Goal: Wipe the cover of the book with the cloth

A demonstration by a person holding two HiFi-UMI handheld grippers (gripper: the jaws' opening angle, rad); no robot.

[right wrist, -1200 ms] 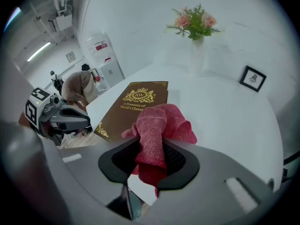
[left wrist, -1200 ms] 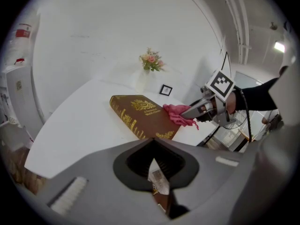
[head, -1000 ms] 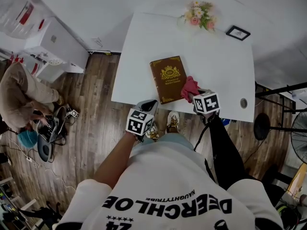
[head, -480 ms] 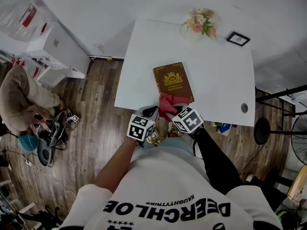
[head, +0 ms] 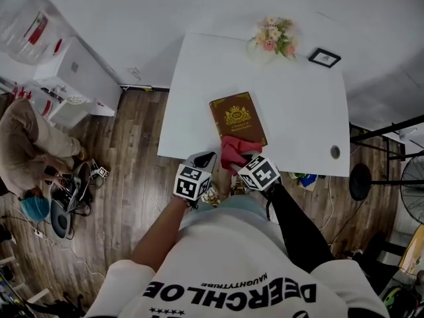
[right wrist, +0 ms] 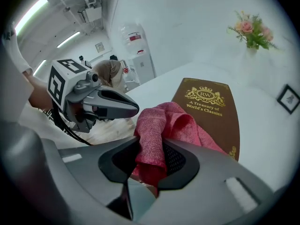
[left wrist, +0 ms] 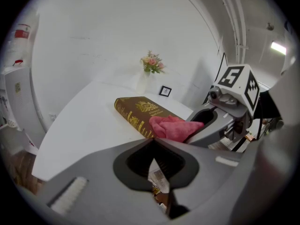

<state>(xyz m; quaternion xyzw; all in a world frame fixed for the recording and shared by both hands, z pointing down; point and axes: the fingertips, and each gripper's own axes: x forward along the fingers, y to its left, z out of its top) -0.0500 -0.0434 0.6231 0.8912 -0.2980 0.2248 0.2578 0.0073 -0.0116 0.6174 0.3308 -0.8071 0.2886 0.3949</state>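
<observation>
A brown book [head: 237,116] with gold print lies flat on the white table [head: 298,111], near its front edge. My right gripper [head: 246,159] is shut on a red cloth [head: 237,150], which rests on the book's near end. In the right gripper view the cloth [right wrist: 161,128] bunches between the jaws and spreads over the cover [right wrist: 211,107]. My left gripper [head: 207,159] hangs at the table's front edge, left of the book, shut with nothing in it. In the left gripper view the book [left wrist: 140,111] and cloth [left wrist: 173,127] lie just ahead.
A vase of pink flowers [head: 273,30] and a small black picture frame [head: 324,58] stand at the table's far side. A round hole [head: 334,152] sits near the front right corner. A person [head: 30,138] crouches on the wooden floor at the left, by white cabinets [head: 76,71].
My right gripper has carried the cloth from the book's right side to its near end, sweeping left. The left gripper has stayed at the table's front edge.
</observation>
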